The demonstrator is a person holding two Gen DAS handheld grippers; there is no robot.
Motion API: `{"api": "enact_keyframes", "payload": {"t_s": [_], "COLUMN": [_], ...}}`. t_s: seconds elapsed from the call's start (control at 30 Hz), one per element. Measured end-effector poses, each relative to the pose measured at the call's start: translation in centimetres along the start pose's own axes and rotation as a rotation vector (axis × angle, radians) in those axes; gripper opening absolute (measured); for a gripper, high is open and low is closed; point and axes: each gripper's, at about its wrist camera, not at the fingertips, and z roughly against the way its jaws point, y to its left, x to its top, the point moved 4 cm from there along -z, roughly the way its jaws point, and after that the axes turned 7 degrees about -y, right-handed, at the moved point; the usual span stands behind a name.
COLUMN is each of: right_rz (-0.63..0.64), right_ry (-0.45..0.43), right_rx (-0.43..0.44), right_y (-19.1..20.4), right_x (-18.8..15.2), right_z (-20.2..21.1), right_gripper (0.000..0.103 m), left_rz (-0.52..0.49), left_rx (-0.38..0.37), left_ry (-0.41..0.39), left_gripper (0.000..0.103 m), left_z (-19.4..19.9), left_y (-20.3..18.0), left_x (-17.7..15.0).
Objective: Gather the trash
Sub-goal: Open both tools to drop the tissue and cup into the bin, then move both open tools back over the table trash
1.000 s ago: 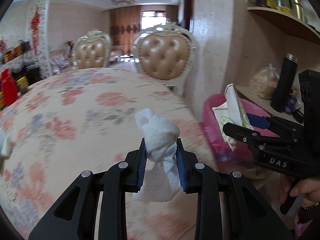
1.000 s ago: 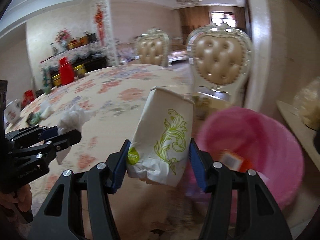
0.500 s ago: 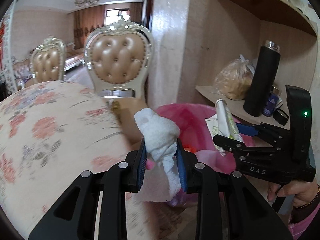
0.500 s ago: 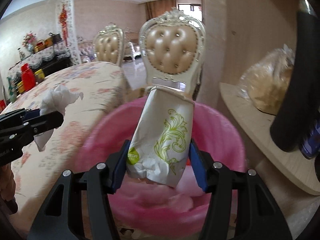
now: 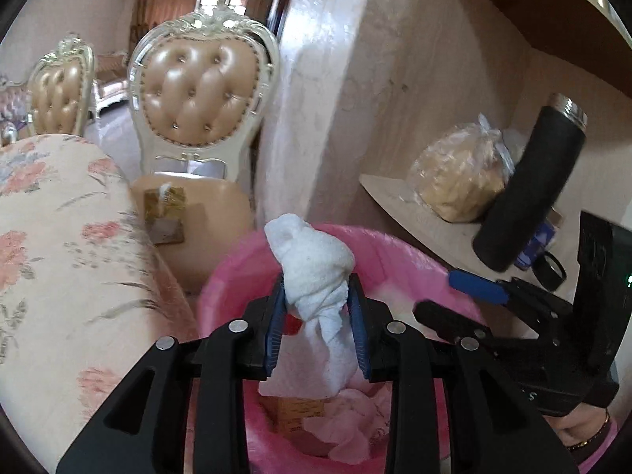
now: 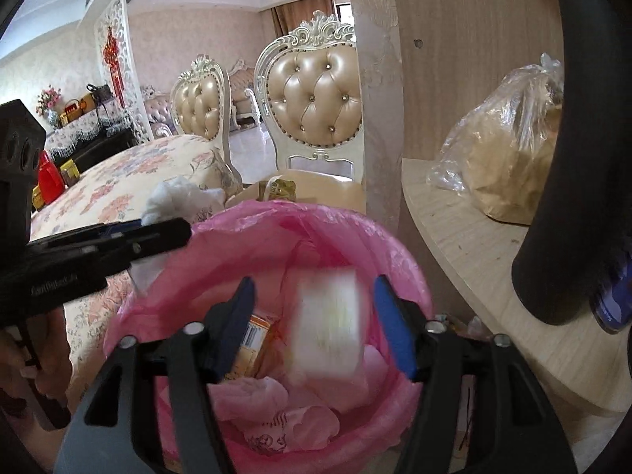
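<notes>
Pink-lined bin (image 6: 379, 237) sits right under both tongs. Right gripper (image 6: 316, 324) jaws just opened wide w/ nothing pinched, and the paper bag (image 6: 330, 328) is a blur dropping btwn them into the bin. Left gripper (image 5: 318, 322) is narrow, clamped on the white tissue wad (image 5: 316, 272) over the bin's near-left rim, floral table (image 5: 59, 237) off to the left

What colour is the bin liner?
Pink bin liner; clearest in the right wrist view.
</notes>
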Motion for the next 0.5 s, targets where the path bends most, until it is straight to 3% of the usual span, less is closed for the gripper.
{"api": "enact_keyframes", "payload": {"t_s": [0.17, 0.2, 0.3, 0.37, 0.5], "right_rz": [0.006, 0.005, 0.005, 0.005, 0.010], "right_ry": [-0.010, -0.018, -0.044, -0.070, -0.093], "right_rx": [0.001, 0.000, -0.014, -0.025, -0.001], "right_y": [0.9, 1.2, 2.1, 2.5, 4.1], "right_x": [0.3, 0.4, 0.9, 1.1, 1.4], "right_z": [0.1, 0.5, 1.8, 3.1, 5.8], "right_gripper": [0.072, 0.072, 0.072, 0.072, 0.073], "left_rz": [0.004, 0.001, 0.016, 0.035, 0.022], "left_rx": [0.061, 0.084, 0.121, 0.121, 0.165], "left_ry": [-0.052, -0.069, -0.129, -0.186, -0.181], "left_gripper": [0.034, 0.040, 0.087, 0.088, 0.090], "left_z": [3.6, 4.8, 7.4, 9.5, 12.1], "left_y": [2.0, 2.5, 3.5, 3.9, 4.2], "left_x": [0.6, 0.6, 0.5, 0.5, 0.1]}}
